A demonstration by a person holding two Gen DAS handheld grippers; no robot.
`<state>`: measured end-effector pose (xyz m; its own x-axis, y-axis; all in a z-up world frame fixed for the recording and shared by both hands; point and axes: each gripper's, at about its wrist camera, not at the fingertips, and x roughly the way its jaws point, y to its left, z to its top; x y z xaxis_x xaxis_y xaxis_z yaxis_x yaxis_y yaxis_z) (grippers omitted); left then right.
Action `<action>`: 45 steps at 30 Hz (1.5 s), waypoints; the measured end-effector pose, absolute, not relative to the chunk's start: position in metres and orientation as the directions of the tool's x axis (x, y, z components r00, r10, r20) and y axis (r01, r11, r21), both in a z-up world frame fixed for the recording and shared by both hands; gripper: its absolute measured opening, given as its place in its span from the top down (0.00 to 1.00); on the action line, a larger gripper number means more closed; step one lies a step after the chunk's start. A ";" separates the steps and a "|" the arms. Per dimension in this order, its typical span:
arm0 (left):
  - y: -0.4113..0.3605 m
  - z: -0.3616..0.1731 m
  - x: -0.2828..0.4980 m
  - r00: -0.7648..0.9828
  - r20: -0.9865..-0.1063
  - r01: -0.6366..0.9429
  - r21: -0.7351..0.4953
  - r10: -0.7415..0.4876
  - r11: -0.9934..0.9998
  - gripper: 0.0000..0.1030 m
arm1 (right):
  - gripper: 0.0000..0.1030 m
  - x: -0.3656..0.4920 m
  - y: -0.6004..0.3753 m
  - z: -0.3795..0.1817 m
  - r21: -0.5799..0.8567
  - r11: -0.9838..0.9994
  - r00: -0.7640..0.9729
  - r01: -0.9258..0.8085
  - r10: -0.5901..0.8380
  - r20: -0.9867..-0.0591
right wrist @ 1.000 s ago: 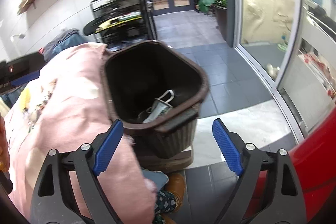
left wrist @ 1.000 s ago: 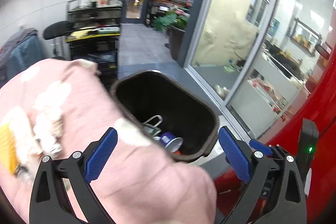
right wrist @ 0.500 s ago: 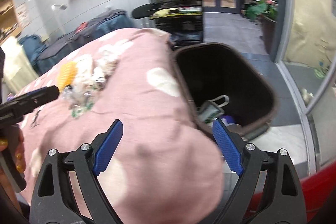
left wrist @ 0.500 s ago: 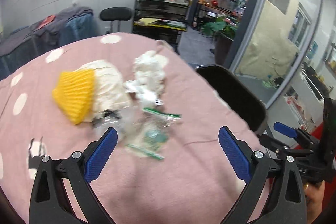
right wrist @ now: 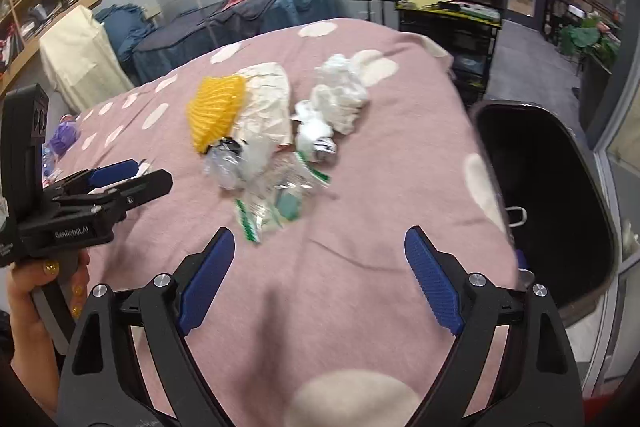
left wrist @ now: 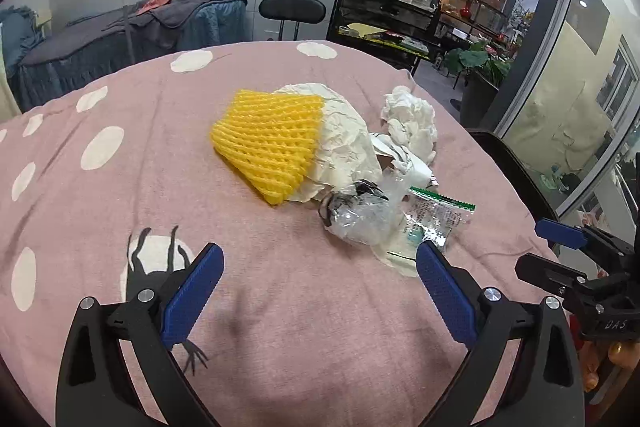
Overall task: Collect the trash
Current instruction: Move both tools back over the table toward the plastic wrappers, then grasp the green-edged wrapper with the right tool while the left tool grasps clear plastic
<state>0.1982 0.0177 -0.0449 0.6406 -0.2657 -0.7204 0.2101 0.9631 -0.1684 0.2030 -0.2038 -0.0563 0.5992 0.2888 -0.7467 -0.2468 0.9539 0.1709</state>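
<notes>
Pink spotted blanket (left wrist: pixel 120 187): yellow foam net (left wrist: pixel 268 143) on it; crumpled paper (left wrist: pixel 348 143) touching the net's right side; white tissue wad (left wrist: pixel 412 123), clear plastic wrap (left wrist: pixel 360 215) and green-edged packet (left wrist: pixel 436 219) just beyond the paper.

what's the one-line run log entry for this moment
left gripper: open, empty | right gripper: open, empty | trash pile: on pink blanket | bin: beside bed

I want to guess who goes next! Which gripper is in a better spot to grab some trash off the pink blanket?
Probably the left gripper: it is open, and the clear wrapper lies just ahead of its right finger. The right gripper, also open, sits farther from the pile, nearer the bin.
</notes>
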 end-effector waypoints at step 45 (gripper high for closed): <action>-0.036 -0.069 0.261 0.478 -0.828 0.388 -0.099 -0.292 0.916 0.29 | 0.70 0.235 -0.196 -0.053 0.171 0.954 0.523 -0.244 0.278 -0.805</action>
<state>0.2606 -0.0356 -0.0686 0.4783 -0.2918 -0.8283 0.3877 0.9165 -0.0990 0.2353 -0.1963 -0.0535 0.5232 0.2785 -0.8054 -0.2440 0.9545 0.1715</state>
